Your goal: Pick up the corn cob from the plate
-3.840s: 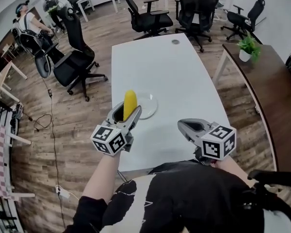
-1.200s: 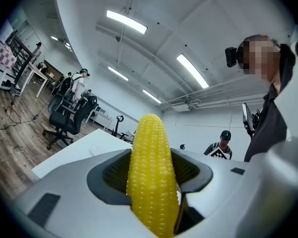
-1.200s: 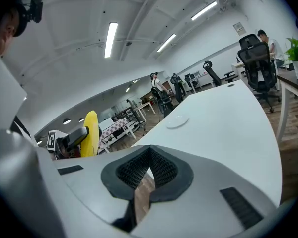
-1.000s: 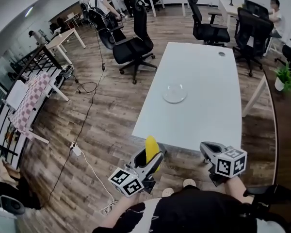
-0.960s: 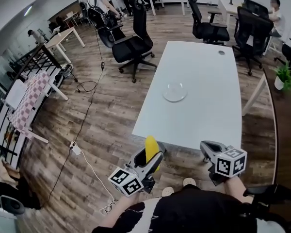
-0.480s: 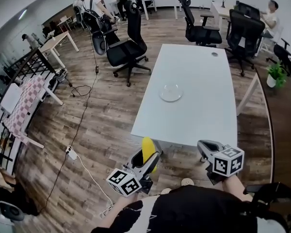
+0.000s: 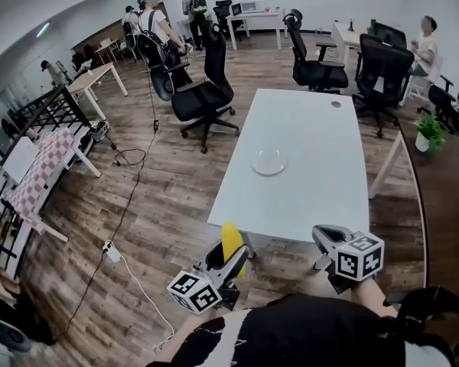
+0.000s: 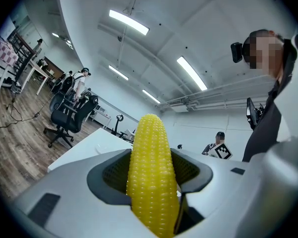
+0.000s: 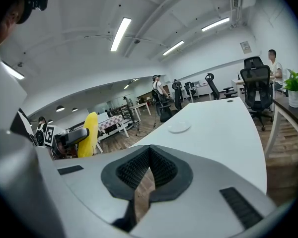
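A yellow corn cob stands upright between the jaws of my left gripper, which is shut on it; it fills the left gripper view, the corn cob pointing up. The glass plate lies bare on the long white table, far ahead of both grippers. My right gripper is held near my body, off the table's near end, shut with nothing in it. The right gripper view shows the plate and the corn cob off to the left.
Black office chairs stand left of and behind the table. A cable and a power strip lie on the wood floor at the left. People stand at the room's far end. A potted plant sits on a dark counter at the right.
I have stepped back from the table with the corn cob still held in the left gripper; the table and plate now lie farther away. The plate stays where it was.
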